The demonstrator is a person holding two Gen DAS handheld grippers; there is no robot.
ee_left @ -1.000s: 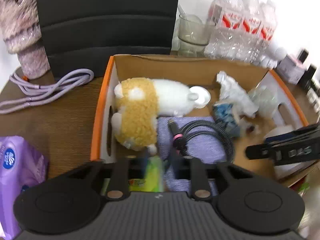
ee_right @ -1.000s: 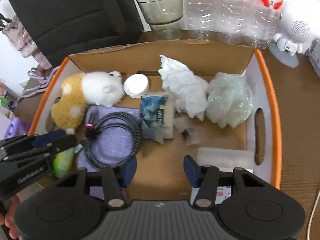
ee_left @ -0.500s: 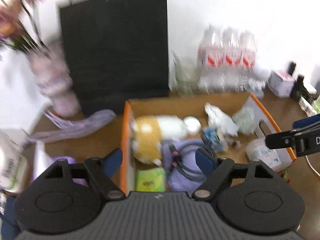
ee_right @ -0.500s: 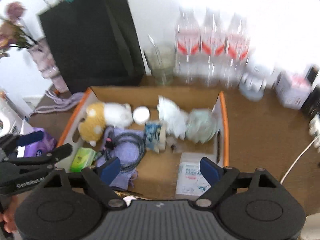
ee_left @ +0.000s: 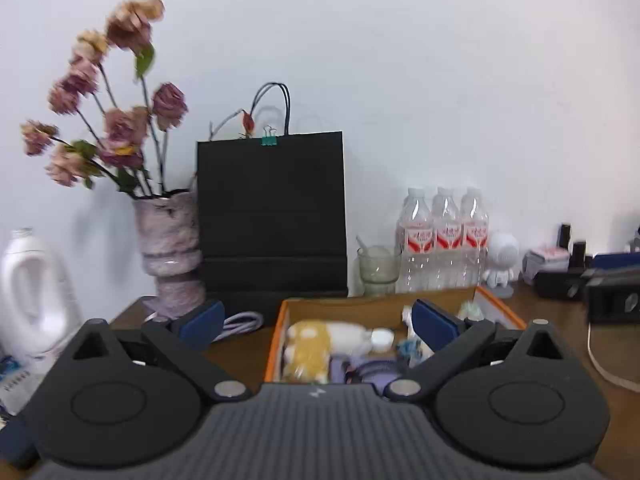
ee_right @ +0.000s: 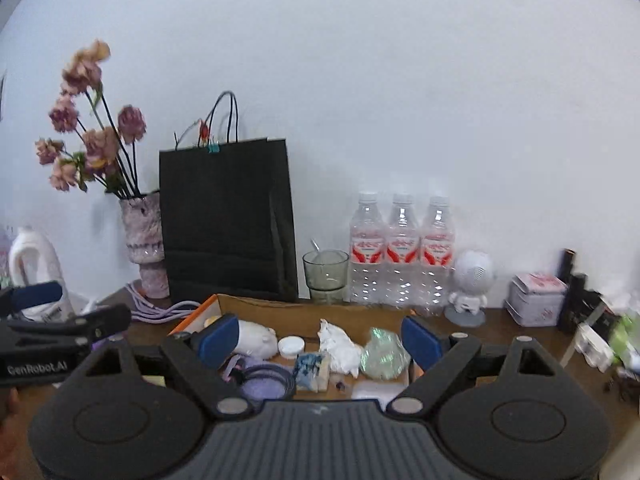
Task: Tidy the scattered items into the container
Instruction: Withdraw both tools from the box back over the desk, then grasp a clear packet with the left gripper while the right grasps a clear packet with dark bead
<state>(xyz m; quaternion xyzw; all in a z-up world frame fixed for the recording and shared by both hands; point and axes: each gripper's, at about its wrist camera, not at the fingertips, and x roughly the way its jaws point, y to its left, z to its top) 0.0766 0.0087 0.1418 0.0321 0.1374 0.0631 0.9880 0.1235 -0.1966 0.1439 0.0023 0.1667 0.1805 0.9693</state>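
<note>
Sitting on the wooden counter [ee_right: 500,328], the orange-edged cardboard box [ee_right: 280,305] — the container — lies just ahead of and below both sets of fingers, already well filled. Between the right gripper's [ee_right: 320,340] fingers, seen from the right wrist, lie a white-and-yellow plush toy [ee_right: 258,338], a small white lid [ee_right: 291,346], a crumpled white paper [ee_right: 338,346], a greenish crinkled wrap [ee_right: 383,354] and a coiled black cable [ee_right: 266,380] on a purple cloth. Both pairs of jaws have just been opening and now stand wide apart, with nothing clamped between them; the left gripper [ee_left: 316,320] likewise frames the box with empty fingers.

Judging by this, a drop-off looks finished and the step in hand is pulling clear of the box to look for whatever remains scattered. Beyond the fingers, against the wall, stand a black paper bag [ee_right: 228,220], a vase of dried flowers [ee_right: 144,248], a glass [ee_right: 325,276] and three water bottles [ee_right: 400,252]; these read as fixtures rather than clutter. A lilac cord [ee_right: 160,312] lies left of the box, outside it — a likely candidate. The next move calls for choosing such a leftover, lowering open fingers around it, and closing gently, since a loose cord will slump and trail.
</note>
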